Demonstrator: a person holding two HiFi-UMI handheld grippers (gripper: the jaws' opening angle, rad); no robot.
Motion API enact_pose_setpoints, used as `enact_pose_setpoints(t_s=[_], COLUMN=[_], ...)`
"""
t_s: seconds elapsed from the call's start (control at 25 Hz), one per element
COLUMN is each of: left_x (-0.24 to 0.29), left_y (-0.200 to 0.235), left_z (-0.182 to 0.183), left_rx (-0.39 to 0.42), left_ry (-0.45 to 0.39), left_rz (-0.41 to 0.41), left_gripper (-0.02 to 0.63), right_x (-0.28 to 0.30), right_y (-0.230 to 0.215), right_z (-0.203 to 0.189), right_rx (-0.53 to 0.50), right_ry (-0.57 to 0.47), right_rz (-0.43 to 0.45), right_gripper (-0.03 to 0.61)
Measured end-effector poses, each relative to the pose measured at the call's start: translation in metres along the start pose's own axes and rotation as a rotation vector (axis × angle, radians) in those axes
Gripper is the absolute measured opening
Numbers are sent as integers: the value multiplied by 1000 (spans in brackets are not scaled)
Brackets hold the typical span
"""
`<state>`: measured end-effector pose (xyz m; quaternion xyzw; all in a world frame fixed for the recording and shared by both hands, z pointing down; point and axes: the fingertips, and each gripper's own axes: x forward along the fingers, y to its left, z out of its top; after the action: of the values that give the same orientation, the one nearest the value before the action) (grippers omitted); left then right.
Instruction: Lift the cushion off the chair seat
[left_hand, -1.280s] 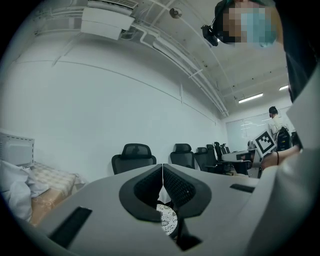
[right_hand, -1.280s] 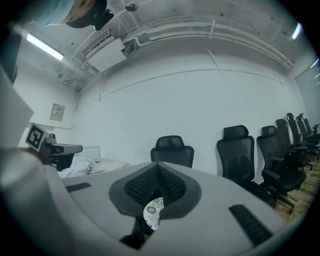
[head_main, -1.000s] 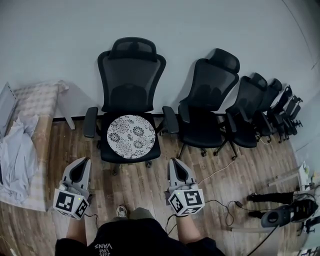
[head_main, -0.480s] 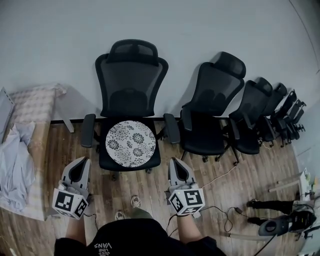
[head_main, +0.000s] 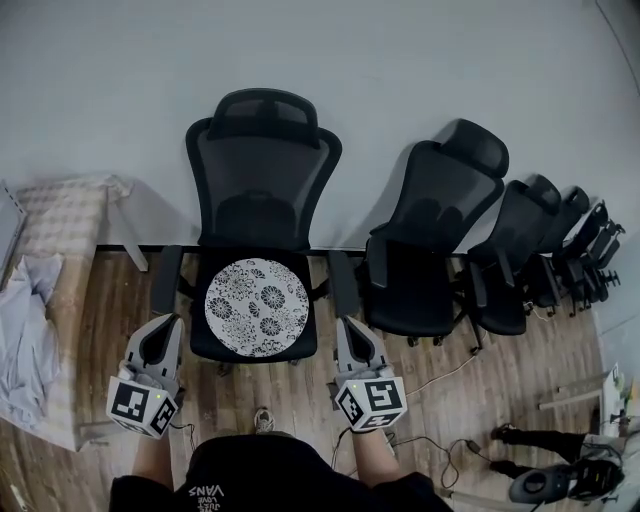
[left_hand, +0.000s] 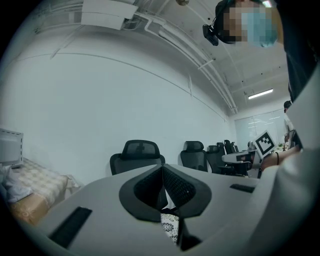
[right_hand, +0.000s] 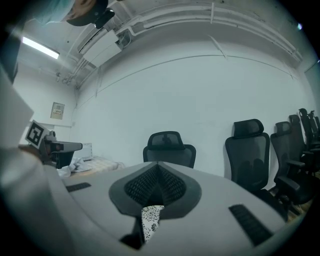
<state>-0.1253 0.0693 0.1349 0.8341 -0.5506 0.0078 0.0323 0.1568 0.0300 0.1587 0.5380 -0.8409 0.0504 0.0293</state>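
cushion (head_main: 257, 306) on chair seat (head_main: 303, 341) | left tongs (head_main: 168, 322) closed, empty | right tongs (head_main: 348, 324) closed, empty

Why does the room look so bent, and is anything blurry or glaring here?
Head view: the wide lens bows the wall and tilts the chairs; light is even. Left gripper view: circular fisheye, dark corners, the left tool looms soft up close. Right gripper view: same fisheye; a ceiling strip light glares upper left.

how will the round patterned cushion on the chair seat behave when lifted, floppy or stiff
The cushion looks thin and flat on the chair seat, so it is probably light and may sag if gripped at one edge. Lying flat, it seems unlikely to roll. Pushed, it would likely slide across the seat, since nothing visible ties it down.
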Motion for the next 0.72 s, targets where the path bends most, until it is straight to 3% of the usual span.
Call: enact_pose_setpoints(t_s=[0.32, 0.72], left_x=[33, 85], left_y=[14, 58], left_z=[-7, 1], left_rx=[-3, -6], left_ry=[27, 5], left_rz=[26, -28], left_gripper=[14, 14], right_x=[39, 93], right_y=[-17, -22], right_z=[-7, 4], right_rx=[11, 10], right_ry=[22, 15], right_rz=[19, -37], right_gripper=[17, 17])
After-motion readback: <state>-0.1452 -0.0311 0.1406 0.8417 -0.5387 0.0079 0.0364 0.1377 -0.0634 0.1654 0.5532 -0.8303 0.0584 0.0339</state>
